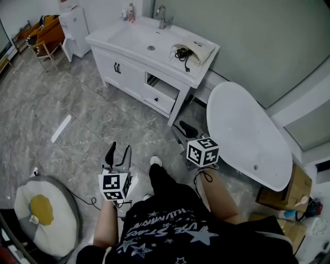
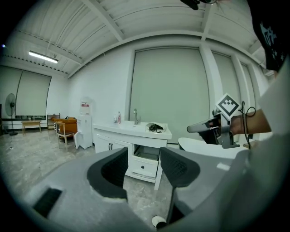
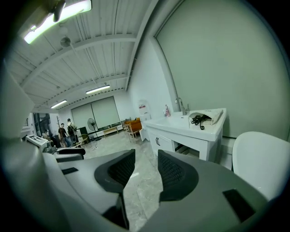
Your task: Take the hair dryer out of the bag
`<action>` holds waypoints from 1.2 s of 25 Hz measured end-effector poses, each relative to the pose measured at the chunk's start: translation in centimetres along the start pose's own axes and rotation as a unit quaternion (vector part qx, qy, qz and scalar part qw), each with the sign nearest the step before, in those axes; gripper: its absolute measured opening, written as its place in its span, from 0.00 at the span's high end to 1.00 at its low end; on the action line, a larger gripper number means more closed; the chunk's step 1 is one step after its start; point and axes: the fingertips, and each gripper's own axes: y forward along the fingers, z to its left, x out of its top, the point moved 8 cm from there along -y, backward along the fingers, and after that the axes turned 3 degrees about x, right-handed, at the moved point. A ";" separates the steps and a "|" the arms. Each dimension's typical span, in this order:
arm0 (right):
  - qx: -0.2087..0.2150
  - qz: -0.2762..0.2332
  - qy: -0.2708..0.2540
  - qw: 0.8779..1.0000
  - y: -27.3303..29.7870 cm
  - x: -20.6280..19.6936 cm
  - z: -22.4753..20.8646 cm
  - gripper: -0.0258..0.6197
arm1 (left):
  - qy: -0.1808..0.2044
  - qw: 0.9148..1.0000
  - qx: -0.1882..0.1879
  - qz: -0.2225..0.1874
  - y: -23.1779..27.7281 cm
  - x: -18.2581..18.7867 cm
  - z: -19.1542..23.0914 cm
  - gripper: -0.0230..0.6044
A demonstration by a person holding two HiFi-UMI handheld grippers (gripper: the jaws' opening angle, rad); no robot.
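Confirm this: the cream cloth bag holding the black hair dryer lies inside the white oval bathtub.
Not so: the cream cloth bag holding the black hair dryer lies on the white vanity counter, per the head view.

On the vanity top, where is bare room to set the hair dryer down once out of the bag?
Bare: the left end of the counter, between bottles and front edge, plus the sink basin. Crowded: the right end, where the bag with black cord lies; faucet behind.

Bathroom setup, white sink vanity [image 1: 116,37], freestanding bathtub [image 1: 247,134], marbled tile floor [image 1: 77,103]
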 end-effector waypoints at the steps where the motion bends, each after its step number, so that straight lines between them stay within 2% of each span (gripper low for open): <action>1: -0.002 -0.002 0.011 1.000 0.7 0.4 -1.0 0.70 | -0.001 1.000 0.000 0.002 1.2 0.3 0.2 0.59; 7: 0.004 -0.006 0.094 0.996 6.1 2.9 -7.7 0.54 | 0.003 1.000 -0.013 0.020 9.8 2.3 1.2 0.52; 14: -0.010 -0.015 0.133 0.991 11.3 6.8 -15.0 0.43 | 0.005 0.999 -0.026 0.027 19.1 5.8 1.7 0.50; 19: -0.025 -0.022 0.164 0.986 13.1 8.8 -19.6 0.40 | 0.012 0.999 -0.033 0.038 24.4 6.9 1.0 0.50; 23: -0.038 -0.033 0.207 0.977 14.3 9.4 -23.0 0.40 | 0.018 0.998 -0.037 0.038 28.3 8.0 0.4 0.50; 30: -0.053 -0.039 0.227 0.972 16.9 10.8 -26.0 0.40 | 0.040 0.996 -0.064 0.046 34.6 9.8 1.1 0.50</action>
